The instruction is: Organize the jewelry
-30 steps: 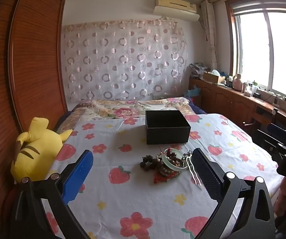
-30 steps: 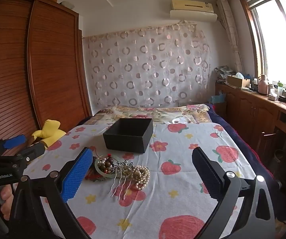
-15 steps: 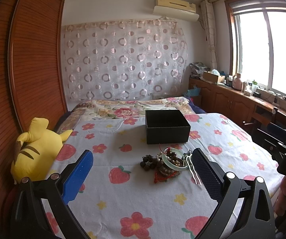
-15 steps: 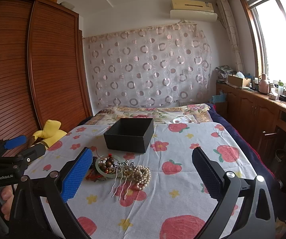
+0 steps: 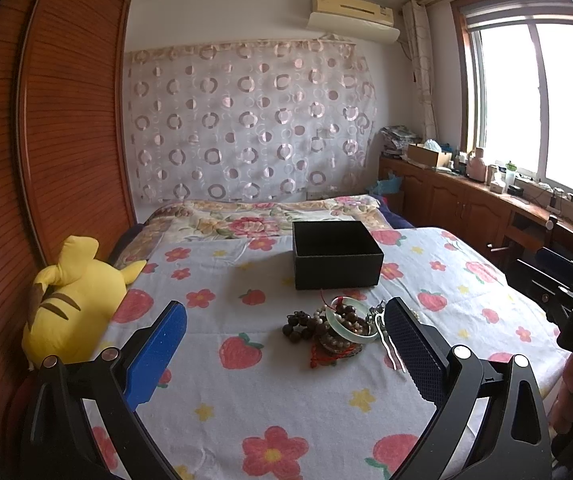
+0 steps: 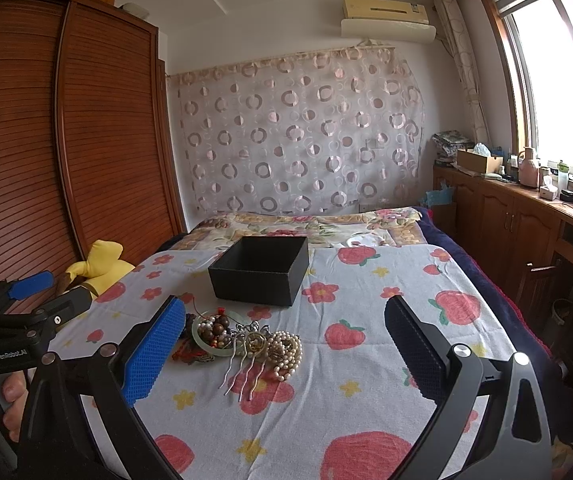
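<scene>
A heap of jewelry lies on the bed's flowered sheet: dark wooden beads [image 5: 300, 324], a pale green bangle [image 5: 348, 322], silver hair forks [image 6: 242, 364] and a pearl strand [image 6: 286, 350]. Just behind the heap stands an open black box [image 5: 336, 254], seen again as the black box [image 6: 260, 270] in the right wrist view. My left gripper [image 5: 286, 346] is open, hovering short of the heap, which sits toward its right finger. My right gripper [image 6: 286, 344] is open too, with the heap near its left finger. Nothing is held by either.
A yellow plush toy [image 5: 68, 296] leans at the bed's left edge against the wooden wardrobe [image 5: 62, 120]. A folded floral quilt [image 5: 262, 220] lies behind the box. Wooden cabinets [image 6: 526, 220] with clutter run under the window on the right.
Both views have barely shifted; the right gripper has crept slightly closer to the heap. Both grippers stay open and the jewelry has not moved.
</scene>
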### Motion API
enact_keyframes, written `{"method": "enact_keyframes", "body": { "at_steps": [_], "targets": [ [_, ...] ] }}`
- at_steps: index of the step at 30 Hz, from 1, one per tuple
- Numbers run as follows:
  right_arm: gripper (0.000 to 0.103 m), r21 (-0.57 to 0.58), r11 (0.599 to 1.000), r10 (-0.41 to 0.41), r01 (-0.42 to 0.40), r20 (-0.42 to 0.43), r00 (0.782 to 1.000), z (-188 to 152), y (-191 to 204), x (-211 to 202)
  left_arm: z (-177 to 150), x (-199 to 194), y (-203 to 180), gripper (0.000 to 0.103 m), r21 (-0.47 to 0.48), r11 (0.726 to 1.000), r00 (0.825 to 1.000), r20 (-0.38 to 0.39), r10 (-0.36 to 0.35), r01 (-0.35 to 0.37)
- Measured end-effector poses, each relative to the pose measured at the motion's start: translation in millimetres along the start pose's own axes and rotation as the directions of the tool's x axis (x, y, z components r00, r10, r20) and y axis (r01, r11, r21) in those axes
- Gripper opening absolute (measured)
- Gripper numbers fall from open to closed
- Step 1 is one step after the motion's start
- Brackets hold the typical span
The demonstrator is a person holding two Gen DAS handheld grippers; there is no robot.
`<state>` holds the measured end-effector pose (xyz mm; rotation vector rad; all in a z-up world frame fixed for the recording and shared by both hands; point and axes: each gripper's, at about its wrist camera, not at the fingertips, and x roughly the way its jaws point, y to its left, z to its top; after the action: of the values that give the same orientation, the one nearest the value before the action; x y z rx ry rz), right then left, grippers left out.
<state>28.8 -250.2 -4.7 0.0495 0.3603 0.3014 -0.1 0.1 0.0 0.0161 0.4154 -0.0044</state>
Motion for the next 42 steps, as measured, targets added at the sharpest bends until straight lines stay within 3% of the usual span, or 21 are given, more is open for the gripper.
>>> {"method": "enact_keyframes", "body": {
  "at_steps": [42],
  "targets": [
    [0.101,0.002,1.0,0.002,-0.002,0.007,1.0,3.3,1.1,0.1,16.1,-13.1,3.9,0.096,0.001,1.0,1.0,0.018,0.005,-0.005]
  ]
}}
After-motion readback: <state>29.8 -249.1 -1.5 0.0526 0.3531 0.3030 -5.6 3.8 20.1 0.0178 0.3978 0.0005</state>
